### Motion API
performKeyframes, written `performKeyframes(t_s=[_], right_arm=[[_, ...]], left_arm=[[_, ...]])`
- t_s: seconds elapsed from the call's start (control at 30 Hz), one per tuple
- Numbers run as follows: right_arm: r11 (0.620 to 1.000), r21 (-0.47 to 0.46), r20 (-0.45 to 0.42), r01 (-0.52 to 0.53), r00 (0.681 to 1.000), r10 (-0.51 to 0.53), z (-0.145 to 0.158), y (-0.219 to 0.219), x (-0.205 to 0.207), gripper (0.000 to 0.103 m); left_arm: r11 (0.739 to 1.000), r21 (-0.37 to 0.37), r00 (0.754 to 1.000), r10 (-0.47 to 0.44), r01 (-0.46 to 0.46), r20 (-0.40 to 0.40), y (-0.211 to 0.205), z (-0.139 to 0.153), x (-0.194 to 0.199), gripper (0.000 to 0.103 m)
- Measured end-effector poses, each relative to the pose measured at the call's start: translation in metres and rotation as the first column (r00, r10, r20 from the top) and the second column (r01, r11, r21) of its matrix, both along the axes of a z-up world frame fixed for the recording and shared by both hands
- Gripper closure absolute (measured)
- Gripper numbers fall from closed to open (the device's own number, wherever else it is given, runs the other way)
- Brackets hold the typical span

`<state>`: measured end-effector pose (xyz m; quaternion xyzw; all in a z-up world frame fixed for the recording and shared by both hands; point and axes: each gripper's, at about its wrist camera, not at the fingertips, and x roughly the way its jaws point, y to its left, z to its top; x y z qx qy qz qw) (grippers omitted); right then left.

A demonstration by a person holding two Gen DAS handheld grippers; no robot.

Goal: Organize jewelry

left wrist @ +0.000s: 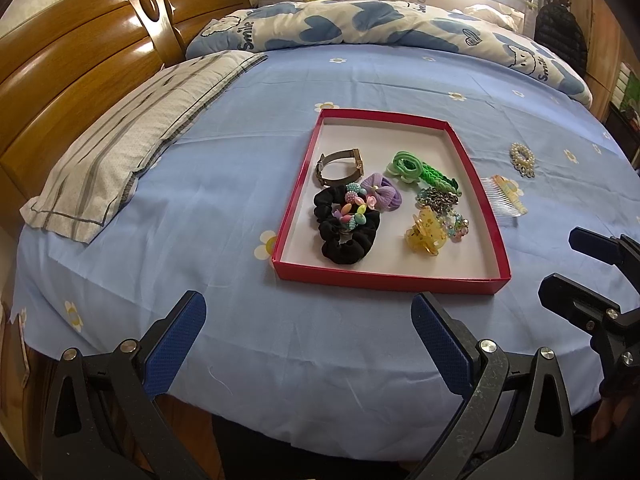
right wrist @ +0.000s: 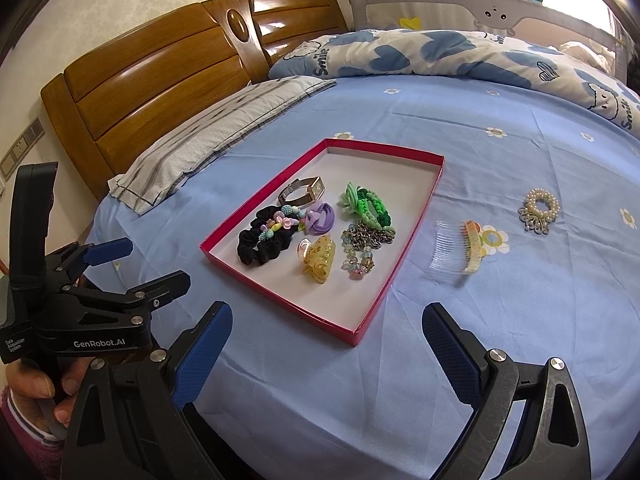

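On a blue bedsheet [right wrist: 480,360], a red tray [right wrist: 280,300] holds most pieces; the comb [right wrist: 460,250] lies just right of it, teeth toward the tray, ahead of the nearer right gripper [right wrist: 328,344]. Left gripper [left wrist: 308,340] also gapes empty.

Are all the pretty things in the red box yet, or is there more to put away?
Mostly done: the shallow red cardboard box already holds the black scrunchie, yellow claw clip, watch and bracelets. Nothing is in hand; the left gripper and right gripper are open and empty. Left on the blue sheet: the clear hair comb and pearl hair tie.
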<state>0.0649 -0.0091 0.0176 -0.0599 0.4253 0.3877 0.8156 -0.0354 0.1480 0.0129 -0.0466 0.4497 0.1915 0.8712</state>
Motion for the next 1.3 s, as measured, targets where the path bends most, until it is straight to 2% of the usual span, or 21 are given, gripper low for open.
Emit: performKeyframes(t_s=[0.67, 1.3], right_arm=[[1.000, 0.007, -0.001, -0.005, 1.000, 0.005, 0.004, 0.000, 0.003, 0.006], [1.000, 0.005, -0.019, 0.003, 1.000, -0.003, -0.002, 0.000, 0.012, 0.006]], left_arm=[[1.000, 0.014, 1.000, 0.002, -0.002, 0.004, 0.000, 0.002, 0.001, 0.000], [1.000, -0.019, 1.000, 0.007, -0.007, -0.013, 0.004, -0.006, 0.006, 0.000]])
